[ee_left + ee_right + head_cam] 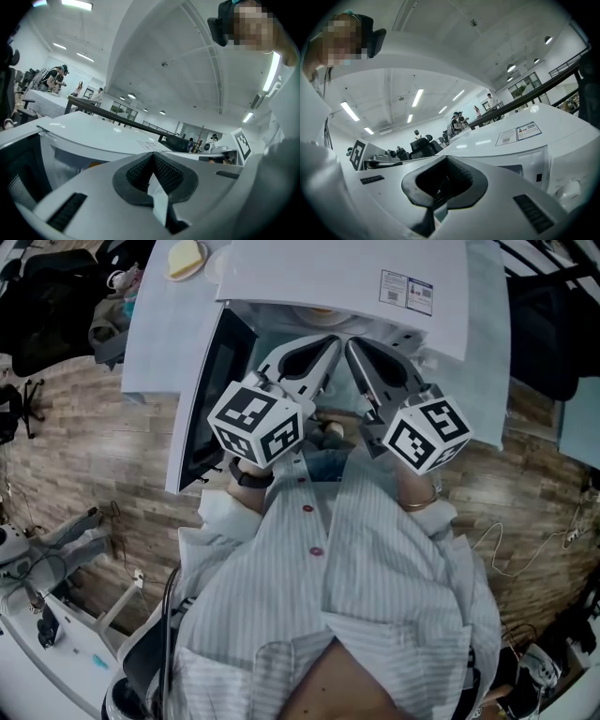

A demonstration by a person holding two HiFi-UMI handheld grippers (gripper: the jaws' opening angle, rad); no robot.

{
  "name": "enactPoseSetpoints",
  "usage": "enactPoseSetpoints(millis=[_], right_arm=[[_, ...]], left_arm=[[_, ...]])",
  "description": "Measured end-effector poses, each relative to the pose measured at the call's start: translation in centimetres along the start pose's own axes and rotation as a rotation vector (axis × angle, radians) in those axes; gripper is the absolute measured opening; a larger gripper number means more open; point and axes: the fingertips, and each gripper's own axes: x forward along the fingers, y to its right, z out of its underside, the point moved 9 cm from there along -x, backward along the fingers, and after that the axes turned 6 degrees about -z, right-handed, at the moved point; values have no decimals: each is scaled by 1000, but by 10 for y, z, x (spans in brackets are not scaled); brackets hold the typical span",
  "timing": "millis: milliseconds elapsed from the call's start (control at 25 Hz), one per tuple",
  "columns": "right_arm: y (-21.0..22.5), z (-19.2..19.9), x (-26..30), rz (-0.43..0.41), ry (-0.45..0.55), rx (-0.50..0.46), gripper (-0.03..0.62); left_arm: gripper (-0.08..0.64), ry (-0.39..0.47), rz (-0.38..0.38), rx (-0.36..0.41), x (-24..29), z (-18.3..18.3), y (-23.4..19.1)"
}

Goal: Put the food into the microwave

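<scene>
The white microwave (pixel 347 277) stands on a white table, its dark door (pixel 211 399) swung open to the left. Both grippers are held side by side in front of the opening, tips toward it. My left gripper (pixel 330 343) is shut, with nothing between its jaws in the left gripper view (pixel 152 158). My right gripper (pixel 353 345) is shut too and holds nothing (pixel 445 160). A small orange patch (pixel 93 164) shows inside the cavity; what it is I cannot tell. A plate of yellowish food (pixel 185 259) lies on the table at the far left.
The microwave's top (pixel 511 150) carries a printed label (pixel 518 132). Dark bags (pixel 56 287) lie left of the table on the wooden floor (pixel 84 456). Cables (pixel 525 540) run along the floor at right. Several people stand far back in the hall.
</scene>
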Motion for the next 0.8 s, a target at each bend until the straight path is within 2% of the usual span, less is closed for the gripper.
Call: enactPoseSetpoints(millis=[800], right_arm=[[-1,6,-4,7,-8,27,32]], left_arm=[[9,-23,-7,-18,-1,5,-1]])
